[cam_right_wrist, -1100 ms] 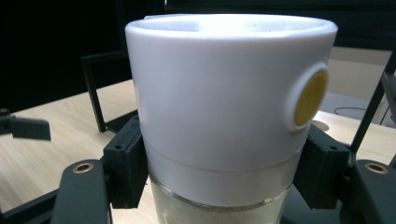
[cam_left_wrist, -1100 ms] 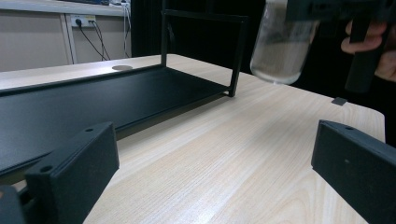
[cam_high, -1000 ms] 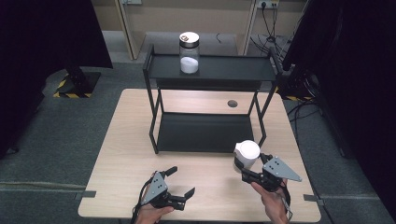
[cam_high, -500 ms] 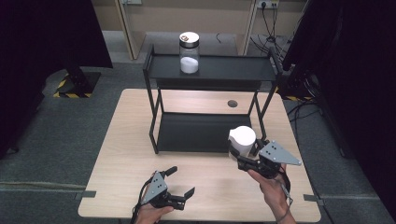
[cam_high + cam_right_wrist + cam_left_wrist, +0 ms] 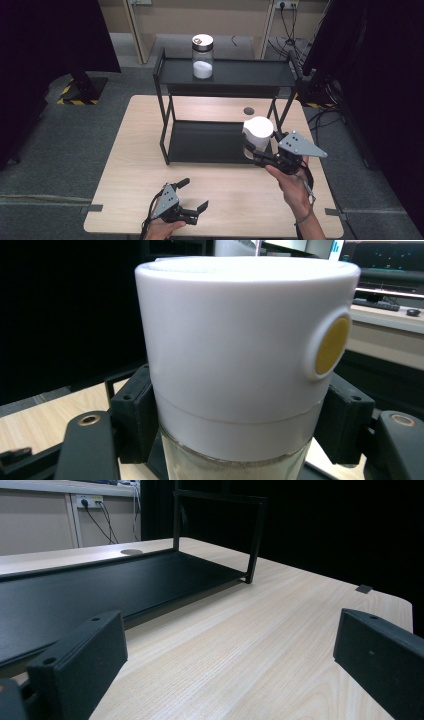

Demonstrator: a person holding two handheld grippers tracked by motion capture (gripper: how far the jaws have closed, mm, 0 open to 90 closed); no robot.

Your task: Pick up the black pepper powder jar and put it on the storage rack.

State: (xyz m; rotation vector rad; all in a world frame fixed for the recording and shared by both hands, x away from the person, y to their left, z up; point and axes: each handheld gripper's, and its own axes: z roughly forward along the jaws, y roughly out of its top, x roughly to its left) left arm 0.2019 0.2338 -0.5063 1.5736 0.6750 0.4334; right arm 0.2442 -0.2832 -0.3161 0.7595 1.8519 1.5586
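My right gripper (image 5: 257,152) is shut on a jar with a big white cap (image 5: 258,132), held above the table beside the black rack's right front leg. In the right gripper view the white cap (image 5: 240,350) carries a round yellow button, and both jaws clamp the glass just under it. My left gripper (image 5: 192,196) rests open near the table's front edge, with bare wood between its jaws in the left gripper view (image 5: 225,655). A glass jar with a dark lid and white powder (image 5: 202,56) stands on the rack's top shelf (image 5: 250,75).
The two-tier black rack has a bare lower shelf (image 5: 205,142) lying on the wooden table (image 5: 135,150). A cable hole (image 5: 248,110) sits behind the rack. Dark screens and cables surround the table on grey floor.
My right gripper has lifted the white-capped jar and carried it forward and slightly left, toward the rack's lower shelf. The left gripper has stayed put.
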